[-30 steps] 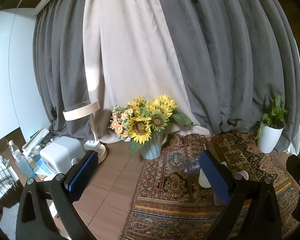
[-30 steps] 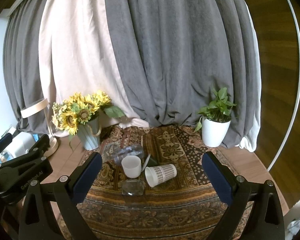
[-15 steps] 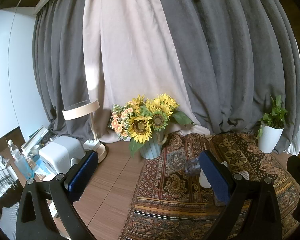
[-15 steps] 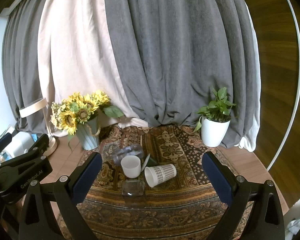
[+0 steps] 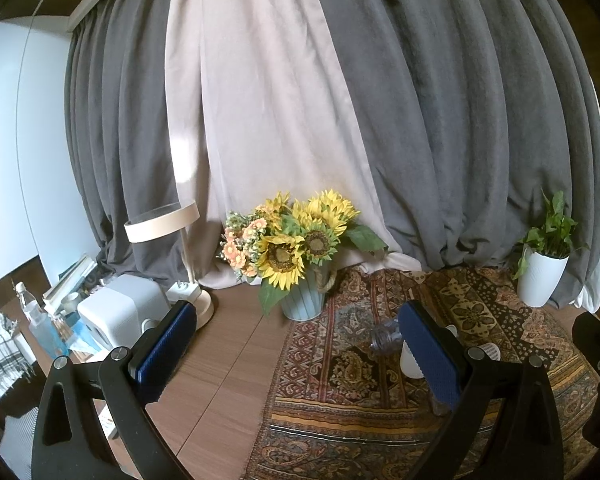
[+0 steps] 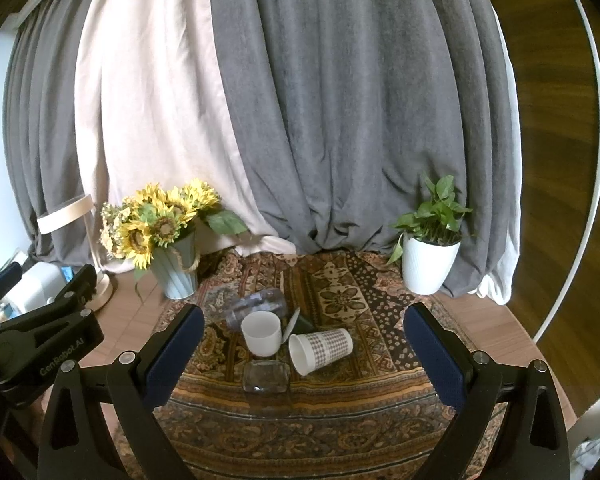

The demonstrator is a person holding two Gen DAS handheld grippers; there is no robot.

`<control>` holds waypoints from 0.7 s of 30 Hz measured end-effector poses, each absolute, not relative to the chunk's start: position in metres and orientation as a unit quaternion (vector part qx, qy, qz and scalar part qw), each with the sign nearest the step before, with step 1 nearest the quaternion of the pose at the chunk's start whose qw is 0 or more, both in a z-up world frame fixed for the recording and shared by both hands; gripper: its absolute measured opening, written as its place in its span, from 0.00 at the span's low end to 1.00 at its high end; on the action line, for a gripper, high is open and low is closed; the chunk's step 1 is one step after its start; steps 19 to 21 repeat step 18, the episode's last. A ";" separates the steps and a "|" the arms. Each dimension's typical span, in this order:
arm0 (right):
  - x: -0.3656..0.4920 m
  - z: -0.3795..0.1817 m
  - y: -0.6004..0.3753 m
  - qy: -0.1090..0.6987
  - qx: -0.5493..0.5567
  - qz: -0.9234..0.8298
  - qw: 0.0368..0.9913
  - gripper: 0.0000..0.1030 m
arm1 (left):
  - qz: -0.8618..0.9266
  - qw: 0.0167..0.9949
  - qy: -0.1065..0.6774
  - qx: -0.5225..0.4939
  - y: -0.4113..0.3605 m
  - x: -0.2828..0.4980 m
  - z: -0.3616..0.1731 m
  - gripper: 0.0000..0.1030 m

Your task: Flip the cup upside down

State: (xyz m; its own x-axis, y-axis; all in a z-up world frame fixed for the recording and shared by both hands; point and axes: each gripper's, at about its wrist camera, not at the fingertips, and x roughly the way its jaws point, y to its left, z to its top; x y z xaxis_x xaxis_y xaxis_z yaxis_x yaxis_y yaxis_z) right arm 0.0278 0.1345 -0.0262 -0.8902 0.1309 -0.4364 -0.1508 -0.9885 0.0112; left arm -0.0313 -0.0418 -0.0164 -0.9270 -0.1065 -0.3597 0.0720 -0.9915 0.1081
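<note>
A white cup [image 6: 261, 333] stands upright, mouth up, on the patterned cloth [image 6: 340, 412]. A checked paper cup [image 6: 320, 350] lies on its side just right of it, mouth toward me. My right gripper [image 6: 300, 354] is open and empty, held back from and above the cups. My left gripper [image 5: 296, 346] is open and empty, off to the left; its right finger hides most of the white cup [image 5: 410, 362], and the paper cup's rim [image 5: 486, 350] shows beside it.
A clear plastic bottle [image 6: 256, 304] lies behind the white cup and a glass dish [image 6: 266, 376] sits in front. A sunflower vase [image 6: 178, 276] stands back left, a white plant pot [image 6: 428, 268] back right, a lamp [image 5: 180, 264] and white appliance [image 5: 120, 312] far left.
</note>
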 end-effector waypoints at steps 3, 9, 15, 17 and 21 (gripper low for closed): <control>0.027 -0.026 0.135 0.022 -0.223 0.972 0.073 0.97 | -0.980 0.045 -0.047 0.186 -0.041 -0.033 -0.017 1.00; 0.027 -0.027 0.135 0.021 -0.223 0.972 0.074 0.97 | -0.980 0.042 -0.045 0.187 -0.041 -0.034 -0.018 1.00; 0.024 -0.029 0.135 0.022 -0.226 0.971 0.075 0.97 | -0.980 0.036 -0.044 0.189 -0.041 -0.036 -0.020 1.00; 0.023 -0.029 0.136 0.022 -0.226 0.971 0.076 0.97 | -0.980 0.034 -0.044 0.190 -0.041 -0.037 -0.021 1.00; 0.023 -0.029 0.135 0.022 -0.226 0.971 0.076 0.97 | -0.980 0.034 -0.044 0.189 -0.042 -0.036 -0.021 1.00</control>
